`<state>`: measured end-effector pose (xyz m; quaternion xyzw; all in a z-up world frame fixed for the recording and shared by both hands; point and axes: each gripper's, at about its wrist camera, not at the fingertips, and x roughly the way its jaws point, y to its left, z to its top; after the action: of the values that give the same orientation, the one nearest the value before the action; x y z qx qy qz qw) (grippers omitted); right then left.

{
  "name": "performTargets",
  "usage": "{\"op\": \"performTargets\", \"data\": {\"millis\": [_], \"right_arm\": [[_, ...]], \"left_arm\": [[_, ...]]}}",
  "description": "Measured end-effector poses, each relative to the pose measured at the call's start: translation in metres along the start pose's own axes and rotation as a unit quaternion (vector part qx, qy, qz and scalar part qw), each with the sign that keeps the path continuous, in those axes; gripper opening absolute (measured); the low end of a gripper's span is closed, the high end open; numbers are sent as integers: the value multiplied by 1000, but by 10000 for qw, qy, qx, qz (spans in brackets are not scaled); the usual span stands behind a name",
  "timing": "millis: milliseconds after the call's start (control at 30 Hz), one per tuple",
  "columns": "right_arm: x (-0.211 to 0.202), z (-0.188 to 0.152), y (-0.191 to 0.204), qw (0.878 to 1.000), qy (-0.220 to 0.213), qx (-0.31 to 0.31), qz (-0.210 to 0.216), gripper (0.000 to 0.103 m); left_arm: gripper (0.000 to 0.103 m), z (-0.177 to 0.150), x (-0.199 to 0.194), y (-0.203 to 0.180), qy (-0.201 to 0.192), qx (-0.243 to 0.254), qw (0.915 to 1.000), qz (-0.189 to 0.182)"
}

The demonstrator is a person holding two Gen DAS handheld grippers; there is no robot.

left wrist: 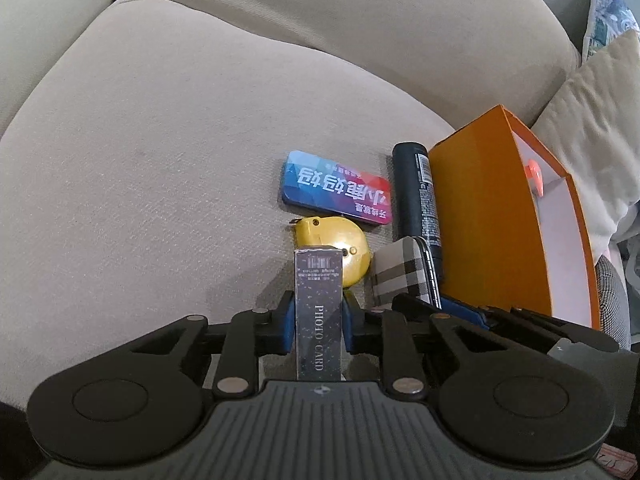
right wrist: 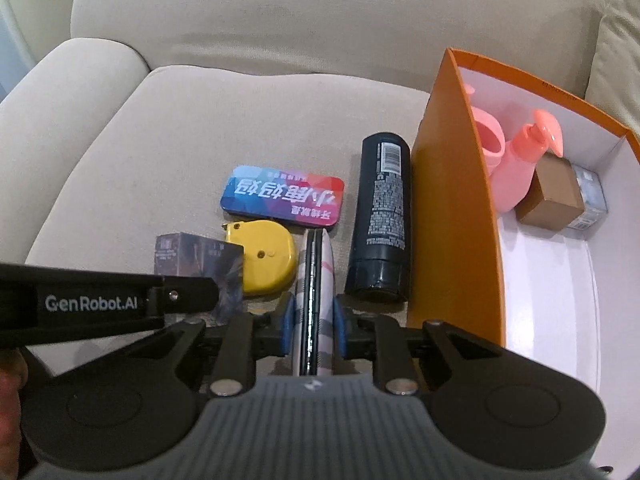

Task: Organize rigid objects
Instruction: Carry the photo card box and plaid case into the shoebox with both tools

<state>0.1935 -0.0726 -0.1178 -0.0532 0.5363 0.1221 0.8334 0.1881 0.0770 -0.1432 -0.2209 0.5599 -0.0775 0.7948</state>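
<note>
left wrist view: your left tongs [left wrist: 319,322] clamp the photo card box [left wrist: 319,312]; your right tongs [right wrist: 312,322] clamp the plaid case [right wrist: 314,300], both just above the sofa cushion [right wrist: 180,128] beside the orange box [right wrist: 452,216].

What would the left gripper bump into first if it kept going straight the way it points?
Probably the yellow tape measure, just beyond the photo card box clamped in the left gripper; depth is hard to judge.

beige sofa seat [left wrist: 180,152], patterned cushion [left wrist: 608,12] (far corner)
</note>
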Motion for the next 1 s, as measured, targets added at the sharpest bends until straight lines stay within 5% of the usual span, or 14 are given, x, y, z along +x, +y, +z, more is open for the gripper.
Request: {"op": "performTargets", "data": {"millis": [333,633,800,1000], "right_arm": [[-54,-5,-13,9982,-507,196,254,19],[-136,-13,-55,9879,-1374,639,333,19],[-159,-23,-90,9857,-1498,769,30,19],[-143,-36,-144,9898,-1042,946,-202,19]], "left_arm": [[25,-6,-57,-19,-435,267,9986,-147],[25,-9,-107,-83,-841,834,9901,-759],[25,-13,-102,-135,-737,1287,9836,-1026],[25,-8,-57,-186,-185,1574,9812,-1100]]}}
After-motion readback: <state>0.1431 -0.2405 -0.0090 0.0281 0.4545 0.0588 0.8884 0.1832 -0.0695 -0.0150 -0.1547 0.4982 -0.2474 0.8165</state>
